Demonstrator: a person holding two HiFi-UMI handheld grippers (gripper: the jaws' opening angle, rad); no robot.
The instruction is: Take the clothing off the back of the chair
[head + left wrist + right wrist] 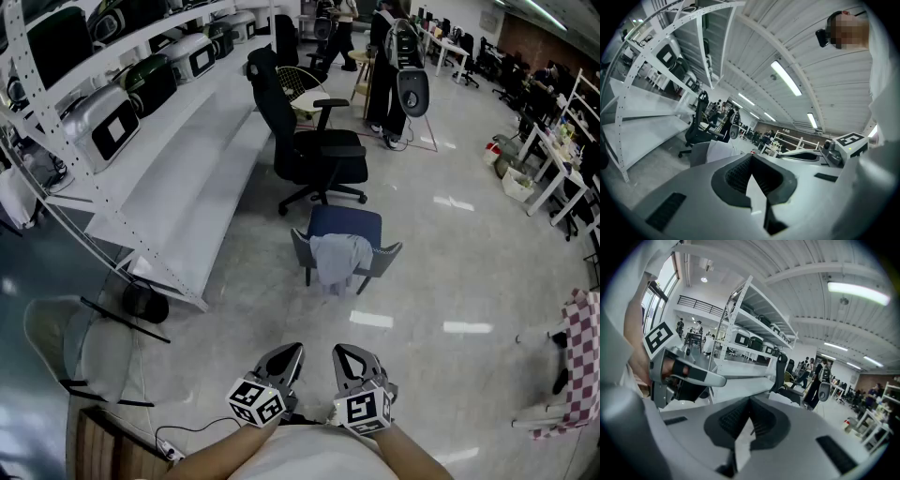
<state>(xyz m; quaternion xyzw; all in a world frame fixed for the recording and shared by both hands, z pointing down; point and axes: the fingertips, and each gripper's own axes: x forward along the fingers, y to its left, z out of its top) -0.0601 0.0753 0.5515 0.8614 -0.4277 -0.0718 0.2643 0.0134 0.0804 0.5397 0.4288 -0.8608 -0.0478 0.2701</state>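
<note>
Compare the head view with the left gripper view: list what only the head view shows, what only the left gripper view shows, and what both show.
Only the head view: the checked cloth at the right edge and the blue seat of the chair. Only the left gripper view: the ceiling strip lights. Both: the black office chair, the white shelving and the pale clothing draped on the chair back.
</note>
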